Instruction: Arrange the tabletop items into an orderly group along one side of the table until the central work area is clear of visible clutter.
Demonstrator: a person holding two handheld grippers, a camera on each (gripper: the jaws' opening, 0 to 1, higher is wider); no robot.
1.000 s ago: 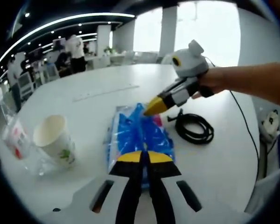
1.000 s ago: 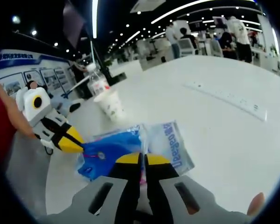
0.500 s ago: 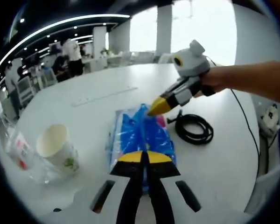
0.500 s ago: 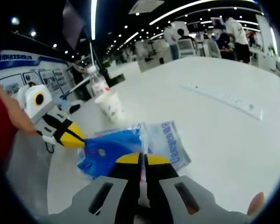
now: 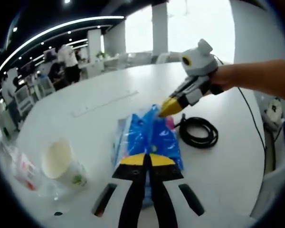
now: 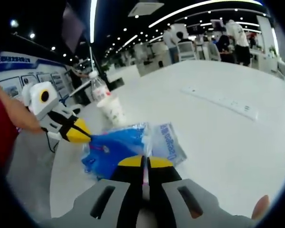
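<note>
— Lifting anything since before?
— Yes: the crinkly blue plastic pack (image 5: 149, 137) has risen off the white desk (image 5: 228, 156), both hand-held grippers, left (image 5: 148, 160) and right (image 6: 143, 162), clamped on opposite ends.
— Anything else?
— Paper cup (image 5: 61, 161) beside a black coiled cable (image 5: 198, 131).

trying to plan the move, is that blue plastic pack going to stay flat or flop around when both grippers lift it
Probably floppy: the blue plastic pack looks like soft, crinkled film, bunching where the left gripper and right gripper pinch opposite ends. It likely sags between them. The glossy film may be slippery. It seems light, as it holds shape under two small pinches.
</note>
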